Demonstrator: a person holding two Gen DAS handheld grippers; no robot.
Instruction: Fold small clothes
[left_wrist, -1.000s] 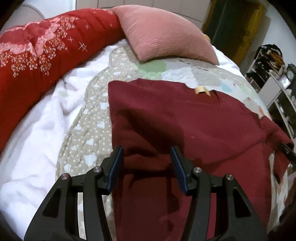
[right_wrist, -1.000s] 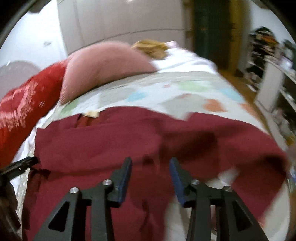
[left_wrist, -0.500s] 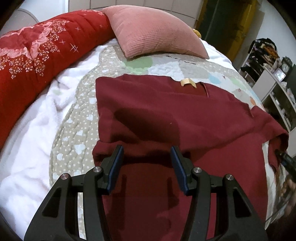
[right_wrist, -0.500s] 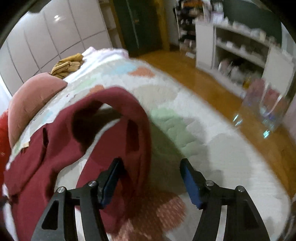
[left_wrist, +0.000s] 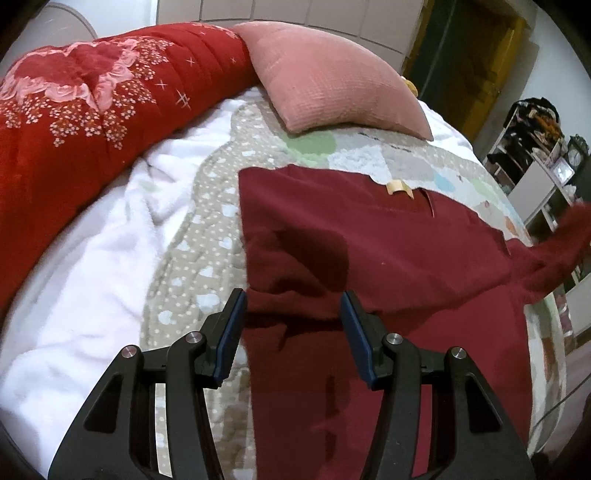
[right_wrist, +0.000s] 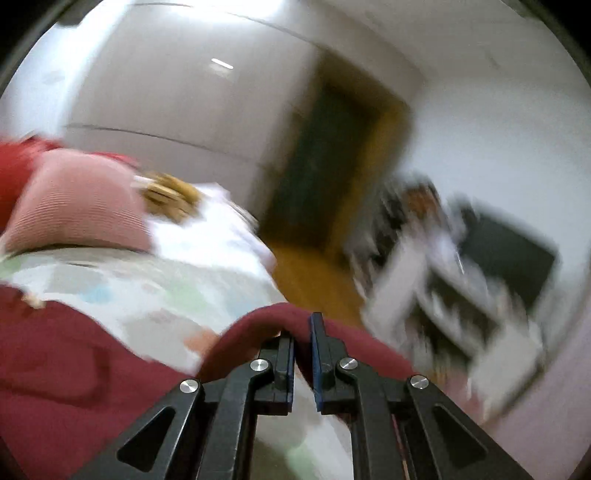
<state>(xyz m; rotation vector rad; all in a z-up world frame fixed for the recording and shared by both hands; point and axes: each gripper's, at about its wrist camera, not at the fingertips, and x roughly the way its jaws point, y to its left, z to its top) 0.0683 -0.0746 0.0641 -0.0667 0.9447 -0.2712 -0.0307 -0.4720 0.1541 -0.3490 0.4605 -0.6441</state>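
A dark red garment (left_wrist: 369, 240) lies spread on the patterned bed cover (left_wrist: 207, 240), with a tan label at its far edge. My left gripper (left_wrist: 291, 297) stands open low over the garment's near left part, above a fold in the cloth, gripping nothing. My right gripper (right_wrist: 303, 325) is shut on the garment's sleeve (right_wrist: 258, 321), which arches up over its fingertips. In the left wrist view that sleeve (left_wrist: 565, 236) rises off the bed at the right edge, blurred. The rest of the garment (right_wrist: 74, 362) lies to the lower left in the right wrist view.
A pink pillow (left_wrist: 332, 74) and a red flowered quilt (left_wrist: 92, 103) lie at the bed's far side, a white fleece blanket (left_wrist: 74, 277) on the left. White shelves (left_wrist: 546, 166) with clutter stand beyond the bed's right edge, near a dark doorway (right_wrist: 325, 166).
The right gripper went from open beside the sleeve to shut on it and lifted it, its view swinging up toward the room. The left gripper stayed open and barely shifted.
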